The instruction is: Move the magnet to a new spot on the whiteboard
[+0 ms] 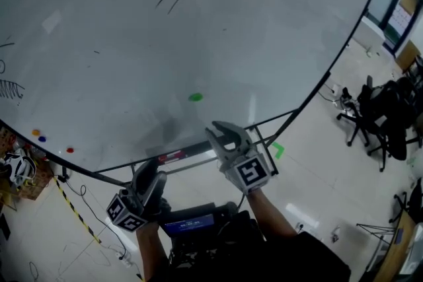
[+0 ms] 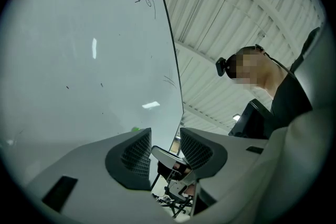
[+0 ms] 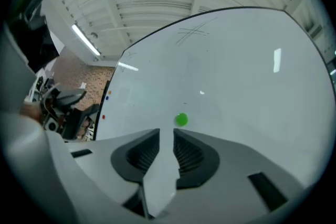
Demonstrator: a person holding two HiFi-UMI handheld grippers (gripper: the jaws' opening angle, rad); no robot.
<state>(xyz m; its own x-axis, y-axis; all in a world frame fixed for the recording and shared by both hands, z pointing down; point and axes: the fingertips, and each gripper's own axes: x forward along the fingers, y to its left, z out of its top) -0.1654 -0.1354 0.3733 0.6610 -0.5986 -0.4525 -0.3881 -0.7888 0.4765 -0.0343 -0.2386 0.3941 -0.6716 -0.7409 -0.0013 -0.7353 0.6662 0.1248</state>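
Observation:
A small green magnet (image 1: 195, 97) sticks to the lower middle of the big whiteboard (image 1: 198, 23). My right gripper (image 1: 223, 133) hangs just below and to the right of it, near the board's bottom edge, apart from it. In the right gripper view the magnet (image 3: 181, 119) shows just beyond the tips of that gripper (image 3: 167, 134), whose jaws stand open with nothing between them. Lower left, my left gripper (image 1: 153, 173) is held off the board. Its jaws (image 2: 165, 140) are open and empty, and the magnet (image 2: 135, 129) peeks over one finger.
Orange (image 1: 36, 133), blue (image 1: 42, 139) and red (image 1: 70, 150) magnets sit at the board's lower left. A red item (image 1: 172, 156) lies on the board's tray. Dark office chairs (image 1: 380, 115) stand on the floor at right. Yellow-black tape (image 1: 73, 208) crosses the floor at left.

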